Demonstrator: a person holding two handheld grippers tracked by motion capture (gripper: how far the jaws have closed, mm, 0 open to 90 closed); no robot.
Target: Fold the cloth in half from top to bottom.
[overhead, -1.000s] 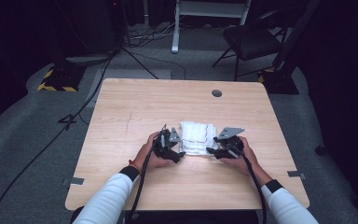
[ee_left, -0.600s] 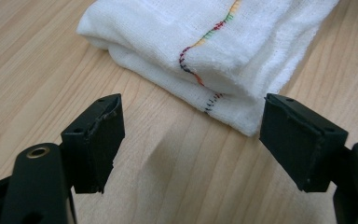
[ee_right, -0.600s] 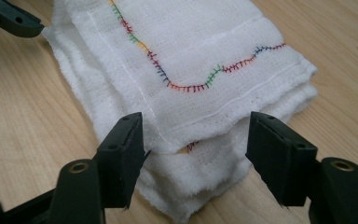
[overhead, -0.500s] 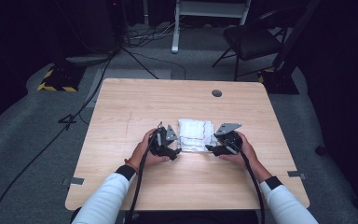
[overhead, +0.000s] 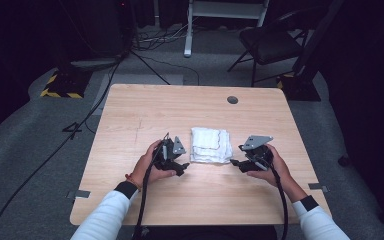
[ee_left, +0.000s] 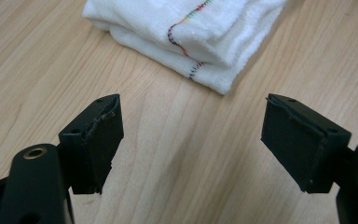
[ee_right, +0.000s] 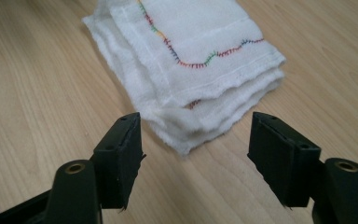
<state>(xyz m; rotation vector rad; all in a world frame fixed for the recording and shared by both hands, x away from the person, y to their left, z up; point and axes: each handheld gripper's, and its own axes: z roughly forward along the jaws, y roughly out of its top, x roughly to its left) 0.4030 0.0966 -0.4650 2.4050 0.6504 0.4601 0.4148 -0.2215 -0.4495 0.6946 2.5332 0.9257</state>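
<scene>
Two hand-held grippers are mine here, one in each hand, and both sit on either side of the folded white cloth that lies near the middle of the desk. My left hand-held gripper rests just beside the cloth's left edge with its jaws standing well apart and nothing between them; in the left gripper view the cloth lies a little way beyond the tips, not touching either pad. My right hand-held gripper is just off the cloth's right edge, and its jaws have just been opening; they now stand wide, and in the right gripper view the nearest corner of the cloth reaches toward the gap between them, yet neither pad presses on it. The cloth itself is stacked in several neat layers, its edges roughly lined up, with a wavy line of coloured stitching showing on the top layer. Judging from how tidy the stack looks and from both sets of jaws being free of it, I take the folding to be done, or nearly so. What may be left, as far as I can tell, is at most a last squaring of the edges, or simply drawing my hands clear of the cloth.
</scene>
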